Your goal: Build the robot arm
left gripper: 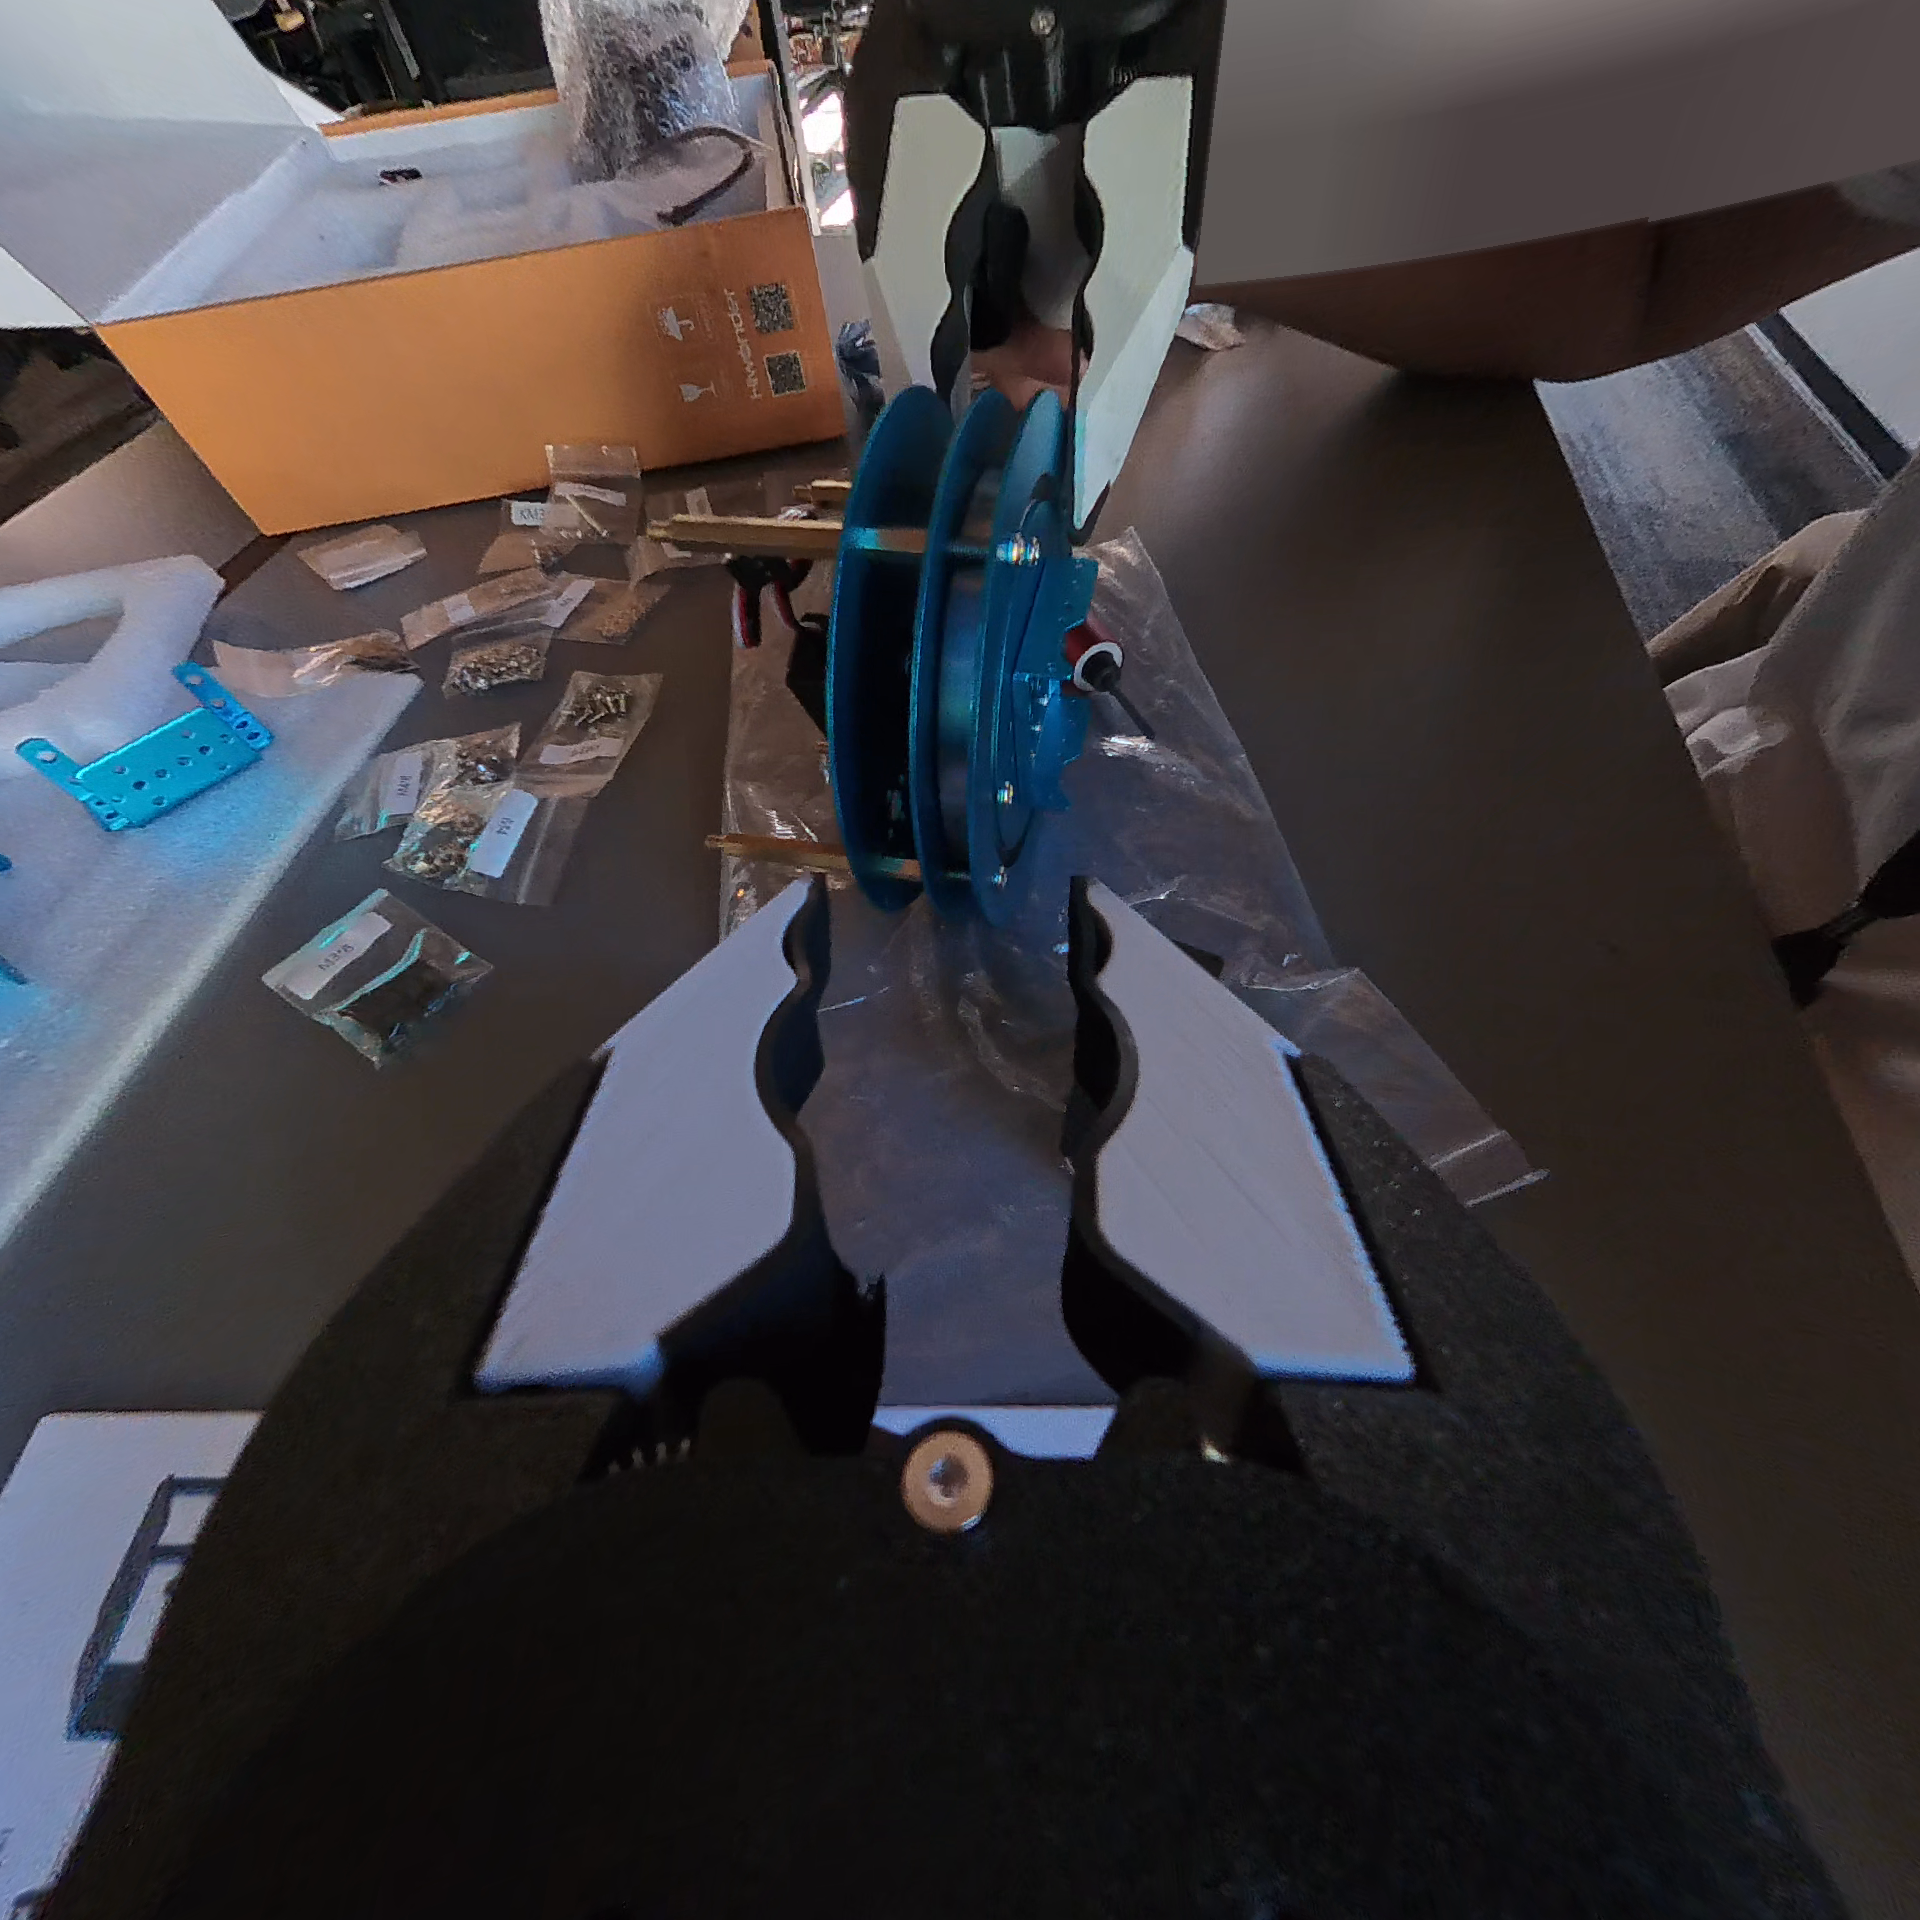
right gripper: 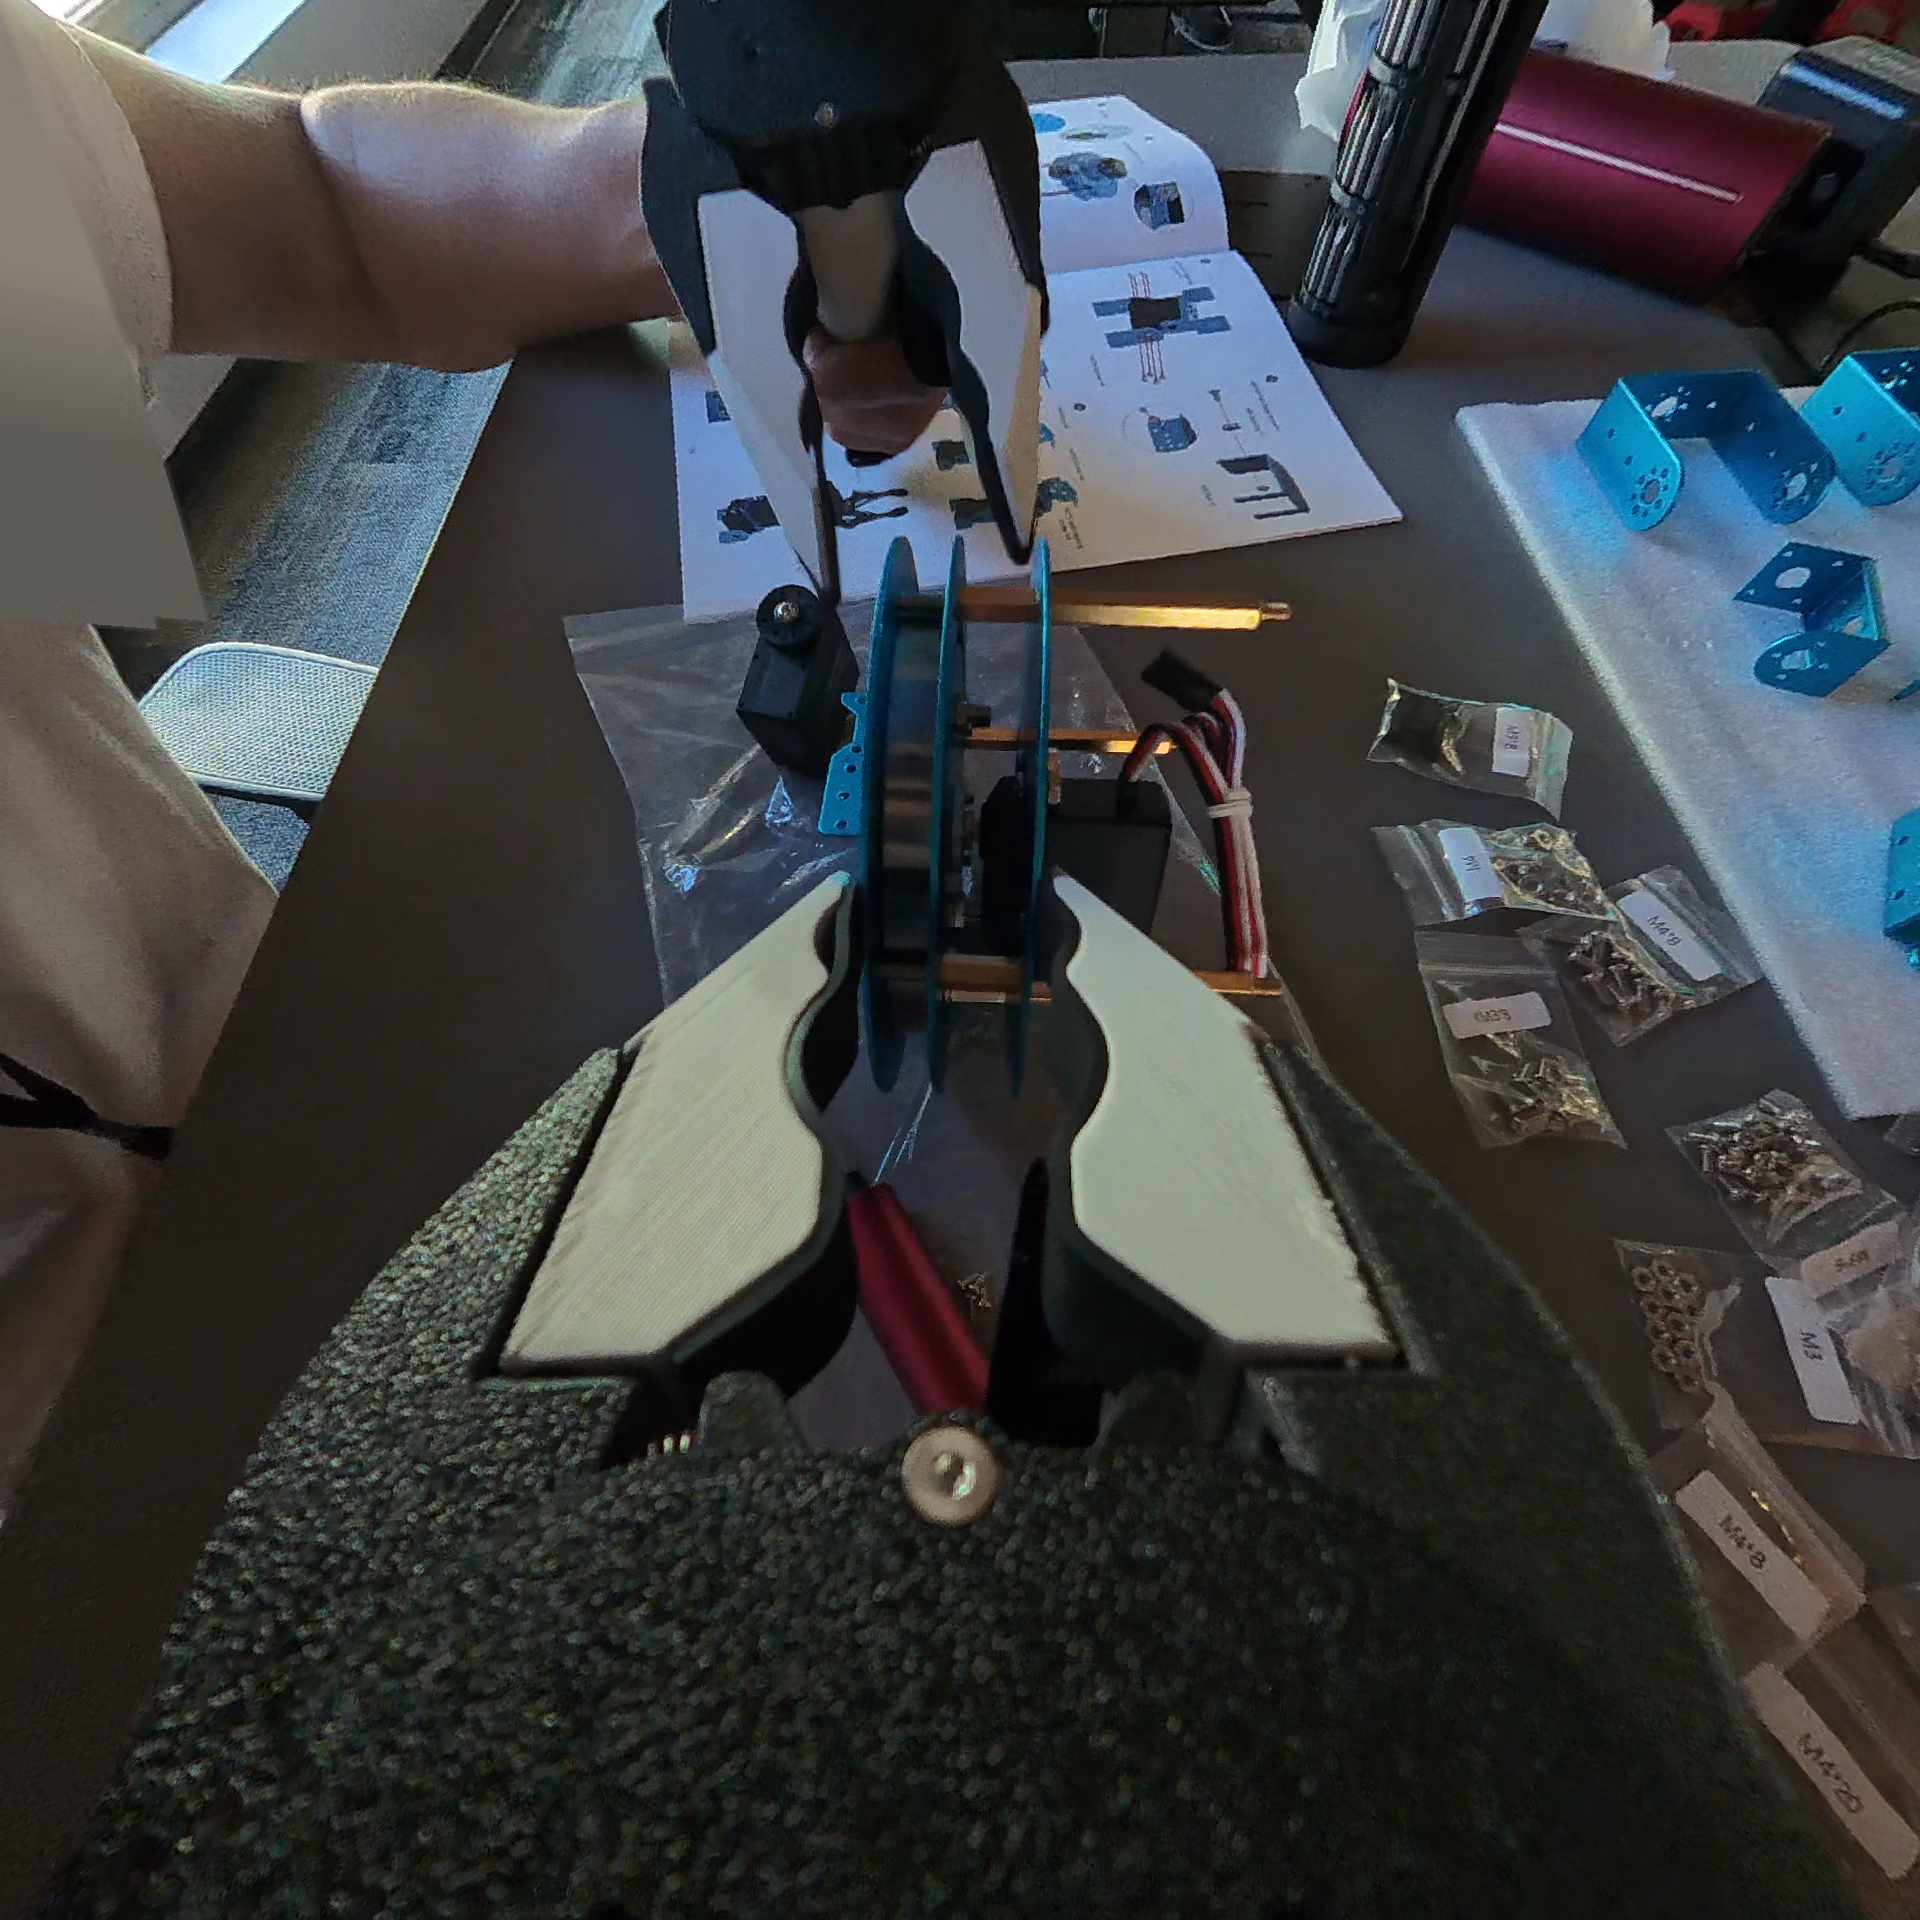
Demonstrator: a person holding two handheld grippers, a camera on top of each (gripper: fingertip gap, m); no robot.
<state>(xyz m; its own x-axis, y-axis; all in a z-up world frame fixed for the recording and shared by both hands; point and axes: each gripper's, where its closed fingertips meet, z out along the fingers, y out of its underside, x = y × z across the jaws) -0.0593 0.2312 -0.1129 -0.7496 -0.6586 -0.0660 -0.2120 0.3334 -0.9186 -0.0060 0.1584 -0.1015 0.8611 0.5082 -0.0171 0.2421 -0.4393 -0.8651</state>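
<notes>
Left claw (left gripper: 945, 914) and right claw (right gripper: 951, 914) face each other, jaws parted.

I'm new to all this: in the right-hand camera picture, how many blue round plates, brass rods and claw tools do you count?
Blue round plates: 3
Brass rods showing: 3
Claw tools, the left gripper and right gripper: 2
Total: 8
</notes>
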